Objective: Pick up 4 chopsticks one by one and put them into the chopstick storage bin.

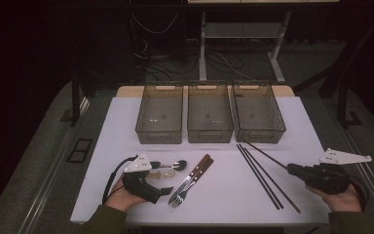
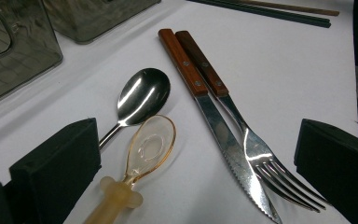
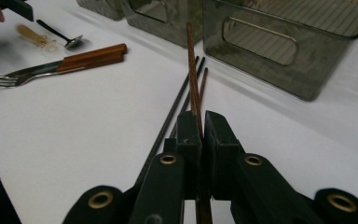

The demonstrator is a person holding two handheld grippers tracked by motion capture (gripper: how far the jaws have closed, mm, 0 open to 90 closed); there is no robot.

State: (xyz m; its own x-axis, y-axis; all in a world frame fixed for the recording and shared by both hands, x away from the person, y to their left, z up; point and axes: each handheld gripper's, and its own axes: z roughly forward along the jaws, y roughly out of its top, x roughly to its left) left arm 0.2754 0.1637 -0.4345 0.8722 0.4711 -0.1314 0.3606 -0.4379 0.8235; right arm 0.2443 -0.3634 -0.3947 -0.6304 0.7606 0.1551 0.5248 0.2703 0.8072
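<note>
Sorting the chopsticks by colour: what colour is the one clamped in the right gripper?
Reddish brown: the held chopstick shows best in the right gripper view.

Three translucent grey plastic bins (image 1: 159, 114) stand in a row at the far side of the white table (image 1: 126, 126).

There are two spoons: one polished steel spoon (image 2: 140, 98) and one clear amber plastic spoon with a stubby handle (image 2: 144, 151).

One serrated steel knife with a brown wooden handle (image 2: 200, 88) and one steel fork with a brown wooden handle (image 2: 256, 154) make two wooden-handled pieces.

Four chopsticks can be counted: two thin dark ones (image 1: 258, 175) and two reddish-brown wooden ones (image 3: 193, 74).

Two black handheld grippers are present, the left gripper (image 1: 163, 192) and the right gripper (image 1: 288, 167).
</note>
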